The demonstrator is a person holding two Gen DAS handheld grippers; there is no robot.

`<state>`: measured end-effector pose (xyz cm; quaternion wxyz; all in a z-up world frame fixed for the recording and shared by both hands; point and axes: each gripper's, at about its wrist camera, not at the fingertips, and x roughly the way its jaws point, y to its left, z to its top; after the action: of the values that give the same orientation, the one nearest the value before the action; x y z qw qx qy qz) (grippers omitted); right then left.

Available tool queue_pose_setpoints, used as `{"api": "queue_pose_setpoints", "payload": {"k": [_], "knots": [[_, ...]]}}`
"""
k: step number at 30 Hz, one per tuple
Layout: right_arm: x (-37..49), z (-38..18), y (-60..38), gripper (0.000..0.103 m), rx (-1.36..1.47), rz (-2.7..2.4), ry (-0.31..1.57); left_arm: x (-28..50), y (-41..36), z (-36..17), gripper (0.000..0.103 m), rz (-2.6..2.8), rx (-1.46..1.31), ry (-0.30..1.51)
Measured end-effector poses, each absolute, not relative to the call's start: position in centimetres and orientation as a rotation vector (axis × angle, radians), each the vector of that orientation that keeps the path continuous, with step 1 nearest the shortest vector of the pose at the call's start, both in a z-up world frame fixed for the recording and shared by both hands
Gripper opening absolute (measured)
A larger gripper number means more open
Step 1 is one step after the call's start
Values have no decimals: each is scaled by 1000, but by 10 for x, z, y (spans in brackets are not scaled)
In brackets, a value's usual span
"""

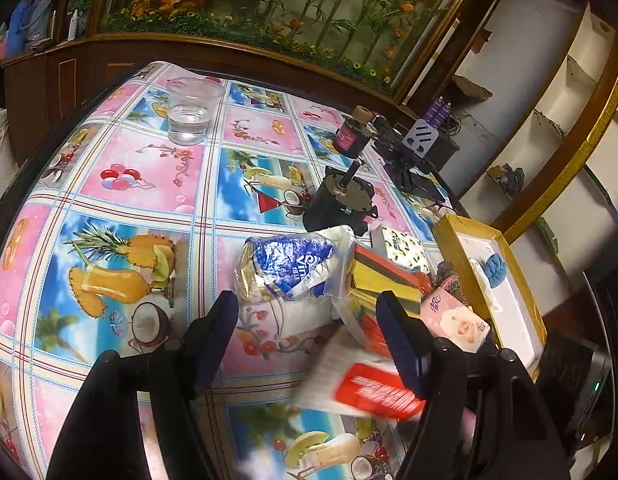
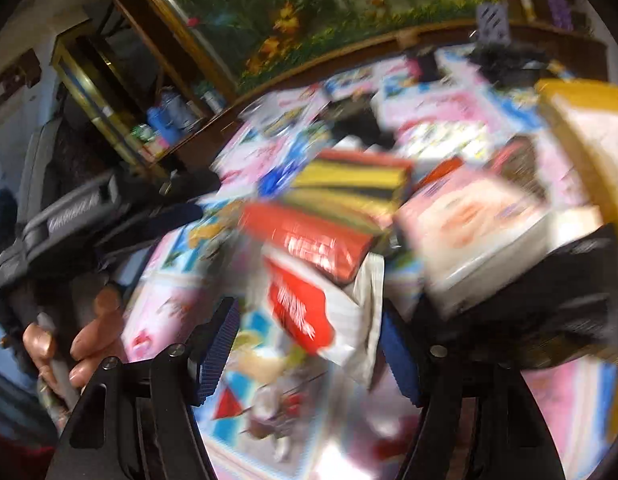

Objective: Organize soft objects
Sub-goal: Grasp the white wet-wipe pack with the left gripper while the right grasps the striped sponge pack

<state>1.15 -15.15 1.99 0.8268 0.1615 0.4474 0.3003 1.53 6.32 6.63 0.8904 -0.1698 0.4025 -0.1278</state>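
My left gripper (image 1: 309,316) points down at the table with its jaws standing apart, nothing pressed between them. Just beyond my left finger (image 1: 217,332) lies a crumpled blue-and-white plastic tissue pack (image 1: 285,266), resting on the glossy fruit-and-cocktail patterned tablecloth (image 1: 149,176). Beyond my right finger (image 1: 401,340) sits a clear bag of yellow, green and red layered sponges (image 1: 381,276), touching the blue-and-white pack. To the outside of that finger a pink tissue packet printed with a rose (image 1: 457,320) leans against the sponges. Under and just beside that same finger lies a white packet with a red label (image 1: 369,388), blurred. Farther out on that side is a shallow gold-rimmed white box (image 1: 509,280) holding a small blue cloth flower (image 1: 495,270). Well beyond my fingers stand a black motor with a shaft (image 1: 341,200) and a clear plastic cup with water (image 1: 191,110).

My right gripper (image 2: 309,340) is badly blurred, but its jaws are apart, widening slightly. The white-and-red packet (image 2: 321,320) lies in the gap between them; I cannot tell whether either pad touches it. Beyond it are the sponges (image 2: 349,188) and, toward my right finger, the pink packet (image 2: 473,224). A hand (image 2: 89,344) shows beside my left finger here.
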Motion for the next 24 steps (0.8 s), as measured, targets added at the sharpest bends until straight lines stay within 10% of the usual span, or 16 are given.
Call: {"api": "queue_pose_setpoints", "payload": {"k": [24], "knots": [[46,29,-99,77,-11,678,950,-40,130,64,70,-168,-441,856]]}}
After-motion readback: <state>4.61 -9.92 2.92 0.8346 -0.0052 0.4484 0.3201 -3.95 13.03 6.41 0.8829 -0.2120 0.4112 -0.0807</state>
